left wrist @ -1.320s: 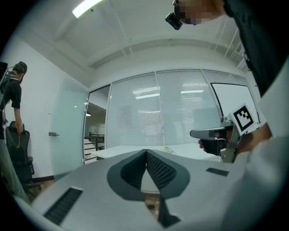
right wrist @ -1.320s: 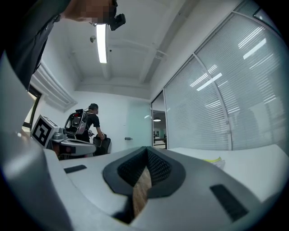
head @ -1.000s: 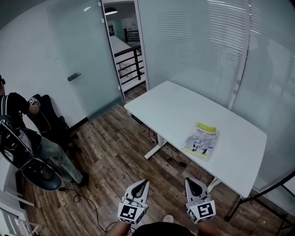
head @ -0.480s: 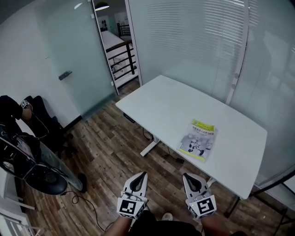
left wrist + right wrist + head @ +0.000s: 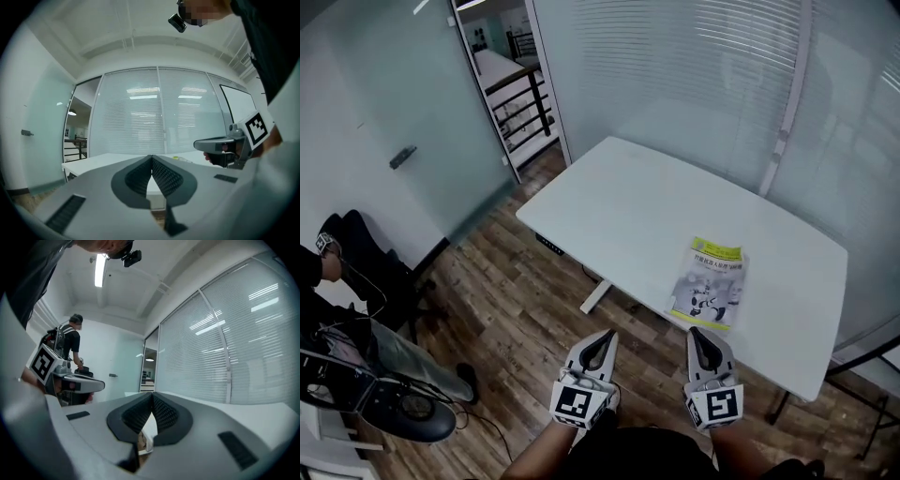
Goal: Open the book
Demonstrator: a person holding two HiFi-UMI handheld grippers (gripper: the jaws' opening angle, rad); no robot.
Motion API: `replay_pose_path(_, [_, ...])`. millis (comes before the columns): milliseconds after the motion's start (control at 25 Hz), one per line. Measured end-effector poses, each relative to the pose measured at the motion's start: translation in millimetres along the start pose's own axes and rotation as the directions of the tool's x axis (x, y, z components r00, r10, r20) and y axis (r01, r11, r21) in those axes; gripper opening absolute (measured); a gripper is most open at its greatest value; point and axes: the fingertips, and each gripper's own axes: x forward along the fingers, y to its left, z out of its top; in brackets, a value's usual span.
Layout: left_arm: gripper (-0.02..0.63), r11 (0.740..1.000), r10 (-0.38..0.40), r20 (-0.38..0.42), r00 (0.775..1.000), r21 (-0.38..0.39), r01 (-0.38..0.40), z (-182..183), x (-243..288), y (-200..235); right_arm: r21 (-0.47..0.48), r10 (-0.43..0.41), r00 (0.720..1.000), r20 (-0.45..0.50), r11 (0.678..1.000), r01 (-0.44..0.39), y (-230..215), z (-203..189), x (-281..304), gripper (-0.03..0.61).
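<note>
Glossy paper book (image 5: 708, 281), smooth matt table (image 5: 628, 206) (wood-plank floor (image 5: 506, 300))

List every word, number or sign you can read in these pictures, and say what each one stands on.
Book: cover print, too small to read.
Left gripper, right gripper: black-and-white square markers on their cubes, no words.
No other text shows.

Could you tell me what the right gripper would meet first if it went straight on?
Likely the near edge of the table; the right gripper may instead clear it and pass over the book, since its height is unclear.
</note>
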Motion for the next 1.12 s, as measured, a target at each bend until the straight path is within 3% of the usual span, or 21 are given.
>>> replay_pose_path(160, [0.011,0.996,-0.054,-0.035,0.998,-0.071,0.052,-7,28,27,-0.031,-0.056,0.998,-0.020,0.998,0.055,-6,-6,29,0.006])
replay_pose_path(440, [0.011,0.983,-0.173,-0.038,0.984,-0.063,0.170,-17,75,53,0.043,-0.177,0.984,-0.033,0.983,0.179,-23,-20,65,0.006])
replay_pose_path(640, [0.011,0.956,-0.292,-0.028,0.956,-0.032,0.291,-17,104,55,0.057,-0.293,0.953,-0.083,0.953,0.298,-37,-49,72,0.006])
replay_pose_path(840, [0.011,0.916,-0.399,-0.053,0.915,-0.053,0.397,-36,128,50,0.073,-0.347,0.923,-0.168,0.929,0.362,-46,-72,74,0.006])
replay_pose_path(960, [0.011,0.882,-0.463,-0.033,0.886,-0.118,0.456,-34,141,40,0.026,-0.393,0.890,-0.230,0.912,0.409,-57,-79,63,0.008])
replay_pose_path(1120, [0.011,0.857,-0.505,-0.034,0.863,-0.142,0.495,-32,160,28,0.019,-0.498,0.811,-0.308,0.849,0.528,-88,-87,45,0.020])
